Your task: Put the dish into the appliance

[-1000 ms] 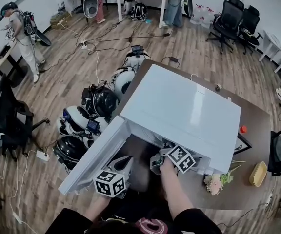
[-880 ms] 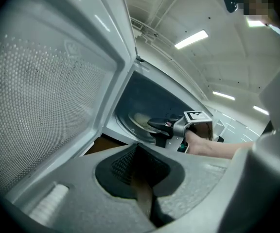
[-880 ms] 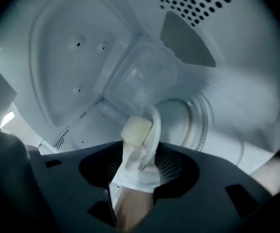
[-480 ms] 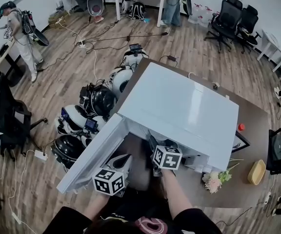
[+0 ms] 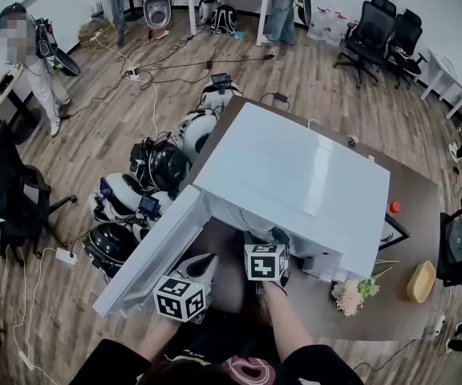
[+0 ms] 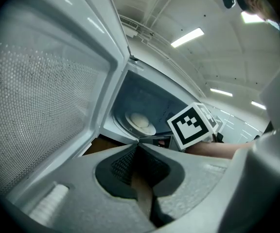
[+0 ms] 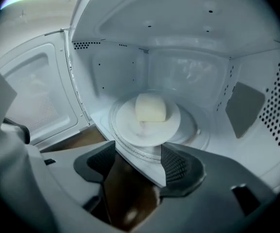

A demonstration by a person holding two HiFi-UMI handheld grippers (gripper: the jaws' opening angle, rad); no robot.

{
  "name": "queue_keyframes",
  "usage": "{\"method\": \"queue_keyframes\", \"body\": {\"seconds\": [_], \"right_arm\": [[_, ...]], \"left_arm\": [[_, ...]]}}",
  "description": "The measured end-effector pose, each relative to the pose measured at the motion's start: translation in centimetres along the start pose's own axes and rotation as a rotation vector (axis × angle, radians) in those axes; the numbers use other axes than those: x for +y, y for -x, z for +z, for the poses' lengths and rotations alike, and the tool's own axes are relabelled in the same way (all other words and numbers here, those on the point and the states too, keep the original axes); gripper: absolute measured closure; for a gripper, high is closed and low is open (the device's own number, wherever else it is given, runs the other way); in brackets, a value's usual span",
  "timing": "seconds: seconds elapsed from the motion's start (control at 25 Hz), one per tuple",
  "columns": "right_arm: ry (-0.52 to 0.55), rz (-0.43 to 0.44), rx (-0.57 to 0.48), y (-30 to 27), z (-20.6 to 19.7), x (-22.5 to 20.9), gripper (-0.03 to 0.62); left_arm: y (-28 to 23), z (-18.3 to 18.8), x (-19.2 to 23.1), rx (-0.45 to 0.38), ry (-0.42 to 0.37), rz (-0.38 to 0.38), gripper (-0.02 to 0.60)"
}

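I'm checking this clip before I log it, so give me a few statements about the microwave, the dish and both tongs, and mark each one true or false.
1. The microwave door stands open. True.
2. The right tongs grip the dish. False: they have just been opening and stand apart with nothing between them. The dish sits on the turntable inside.
3. The dish is empty. False: a pale block of food lies on it.
4. The left tongs are shut. True.
5. The flowers lie on top of the microwave. False: they lie on the table beside it.
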State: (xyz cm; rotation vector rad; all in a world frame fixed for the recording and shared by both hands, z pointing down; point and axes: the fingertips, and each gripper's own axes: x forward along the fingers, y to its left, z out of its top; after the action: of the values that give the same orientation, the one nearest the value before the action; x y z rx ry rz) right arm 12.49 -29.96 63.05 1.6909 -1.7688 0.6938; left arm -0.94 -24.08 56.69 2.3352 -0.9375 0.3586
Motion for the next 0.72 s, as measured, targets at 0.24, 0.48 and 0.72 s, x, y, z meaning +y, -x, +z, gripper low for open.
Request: {"method": "queue_keyframes", "body": {"seconds": [0.24,0.48,0.72], "right_arm": [[-0.084,0.029,-0.020,0.8,0.1,-0.1,0.280],[-0.145,0.103,-0.066,2.2,0.3,0.5,0.266],[-0.229,0.238,-0.100,4.9,-0.8,1.9,0.255]], "left_arm": [[0.0,0.0,-0.4,-0.004,0.002,-0.014,0.572],[-0.3,-0.5,-1.2,0.009,-0.007,-0.038,0.572],[-0.6,-0.6,-2.3,0.005,-0.026,-0.071,0.572]]}}
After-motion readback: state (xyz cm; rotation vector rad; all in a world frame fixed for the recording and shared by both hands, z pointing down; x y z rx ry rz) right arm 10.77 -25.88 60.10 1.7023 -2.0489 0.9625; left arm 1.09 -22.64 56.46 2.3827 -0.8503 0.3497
